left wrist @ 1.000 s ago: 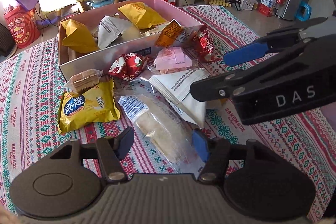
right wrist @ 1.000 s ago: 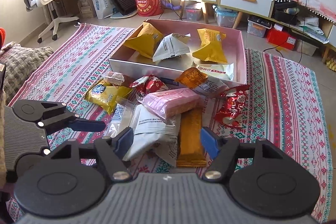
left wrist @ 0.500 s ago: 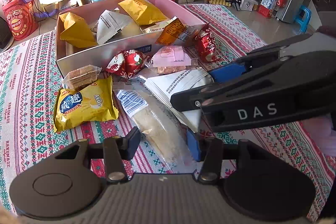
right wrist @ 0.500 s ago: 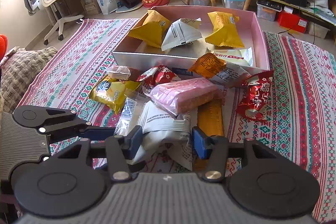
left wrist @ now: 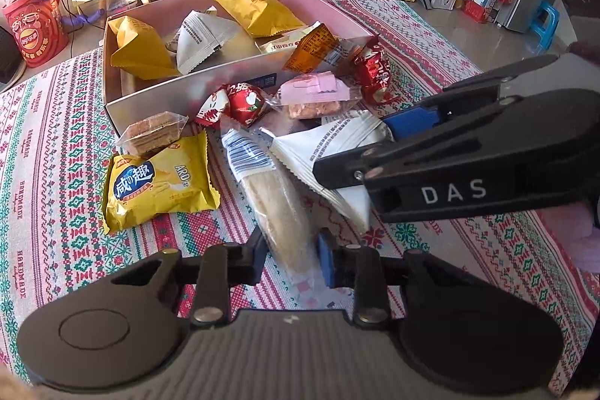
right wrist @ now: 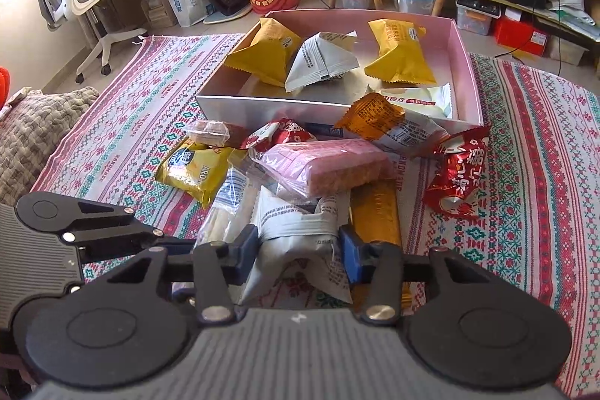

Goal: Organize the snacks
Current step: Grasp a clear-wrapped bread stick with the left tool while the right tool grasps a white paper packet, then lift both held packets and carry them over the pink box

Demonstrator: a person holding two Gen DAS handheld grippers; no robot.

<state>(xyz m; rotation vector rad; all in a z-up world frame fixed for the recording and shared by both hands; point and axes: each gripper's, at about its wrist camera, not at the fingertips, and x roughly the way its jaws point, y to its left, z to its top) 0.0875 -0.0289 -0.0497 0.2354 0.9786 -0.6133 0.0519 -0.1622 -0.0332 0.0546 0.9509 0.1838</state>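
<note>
Both pairs of jaws are closing right now. In the left wrist view, the left gripper is pinched narrow around the clear-wrapped long biscuit pack at bottom centre. In the right wrist view, the right gripper is squeezed onto the white printed packet, low in frame. Both packs sit in the loose pile in front of the pink box, upper middle. Probably best if each grip is firmed up before lifting, since crinkly film slips, and the pink wafer pack overlapping the white one could get dragged.
</note>
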